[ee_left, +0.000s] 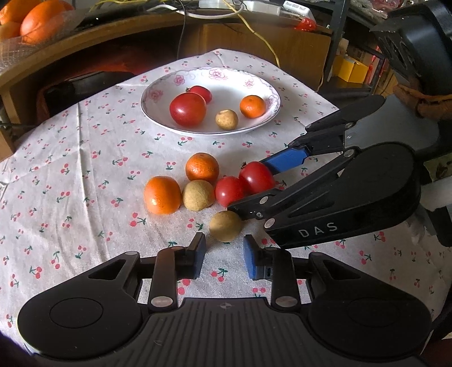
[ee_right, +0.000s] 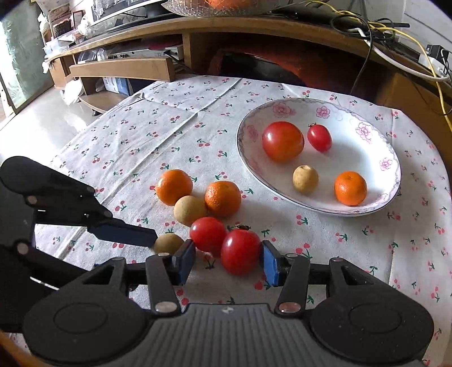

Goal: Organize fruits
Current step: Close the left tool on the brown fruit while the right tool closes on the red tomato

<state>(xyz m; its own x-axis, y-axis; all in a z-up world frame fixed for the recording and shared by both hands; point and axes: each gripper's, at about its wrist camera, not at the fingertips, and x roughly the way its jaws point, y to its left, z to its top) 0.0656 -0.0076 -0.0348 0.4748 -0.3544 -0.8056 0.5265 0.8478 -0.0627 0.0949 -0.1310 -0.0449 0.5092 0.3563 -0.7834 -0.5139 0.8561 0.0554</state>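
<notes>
A white flowered plate (ee_left: 226, 80) (ee_right: 353, 146) holds a big tomato (ee_left: 188, 108), a small tomato (ee_left: 202, 93), a mandarin (ee_left: 252, 106) and a tan round fruit (ee_left: 226, 119). On the cloth in front lie two mandarins (ee_left: 202, 167) (ee_left: 162, 194), a tan fruit (ee_left: 197, 194) and two tomatoes. My right gripper (ee_right: 227, 262) (ee_left: 262, 186) is open around the nearer tomato (ee_right: 240, 251) (ee_left: 257, 177). Its right pad touches the tomato and its left pad stands apart, beside the other tomato (ee_right: 207, 235) (ee_left: 230, 190). My left gripper (ee_left: 224, 254) is open just behind another tan fruit (ee_left: 226, 225) (ee_right: 168, 242).
The table wears a cherry-print cloth (ee_left: 84, 158). A wooden cabinet (ee_right: 254, 31) with cables runs behind it, and a glass bowl of oranges (ee_left: 31, 22) sits on top. The floor drops away at the left (ee_right: 42, 121) in the right wrist view.
</notes>
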